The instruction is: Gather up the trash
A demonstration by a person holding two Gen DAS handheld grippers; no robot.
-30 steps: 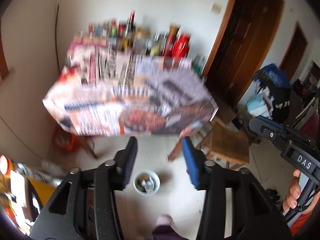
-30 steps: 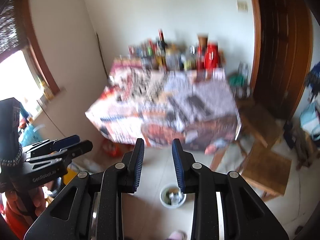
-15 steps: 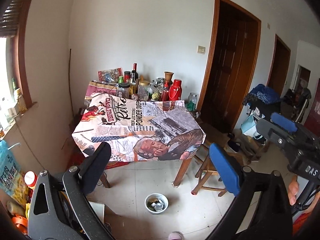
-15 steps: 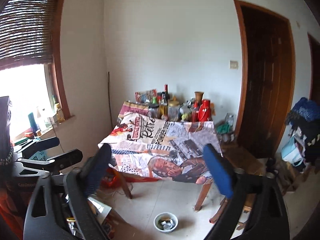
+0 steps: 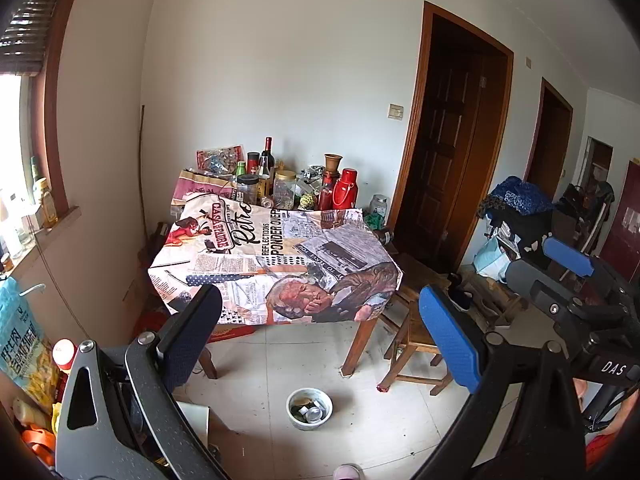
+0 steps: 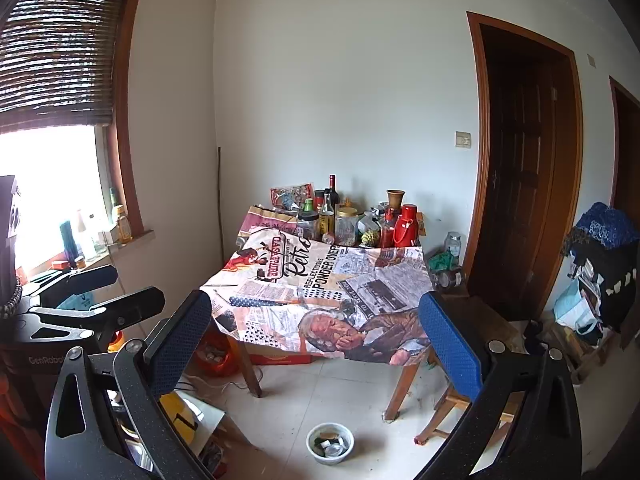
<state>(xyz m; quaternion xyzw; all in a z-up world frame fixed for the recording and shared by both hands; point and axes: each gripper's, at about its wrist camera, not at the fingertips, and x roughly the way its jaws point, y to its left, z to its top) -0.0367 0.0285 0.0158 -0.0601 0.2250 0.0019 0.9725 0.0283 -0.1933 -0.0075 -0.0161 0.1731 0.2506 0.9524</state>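
Note:
A white bowl [image 5: 309, 402] holding small scraps stands on the tiled floor in front of the table; it also shows in the right wrist view [image 6: 330, 442]. A small red scrap [image 5: 382, 388] lies by the stool leg. My left gripper [image 5: 320, 332] is wide open and empty, held well above the floor. My right gripper [image 6: 316, 340] is wide open and empty too. Each gripper shows at the edge of the other's view: the right one [image 5: 568, 276] and the left one [image 6: 96, 296]. Both are far from the bowl.
A table [image 5: 276, 264] under a newspaper-print cloth carries bottles, jars and a red flask [image 5: 347, 194] at the back. A wooden stool [image 5: 416, 340] stands at its right. Bags and clutter [image 5: 24, 352] lie at left, piled bags [image 5: 516, 216] at right, a dark door [image 5: 444, 152] behind.
Both grippers have opened from nearly shut to wide open. Both cameras tilted up and steadied, so the view now takes in the wall and doors, with the table farther off.

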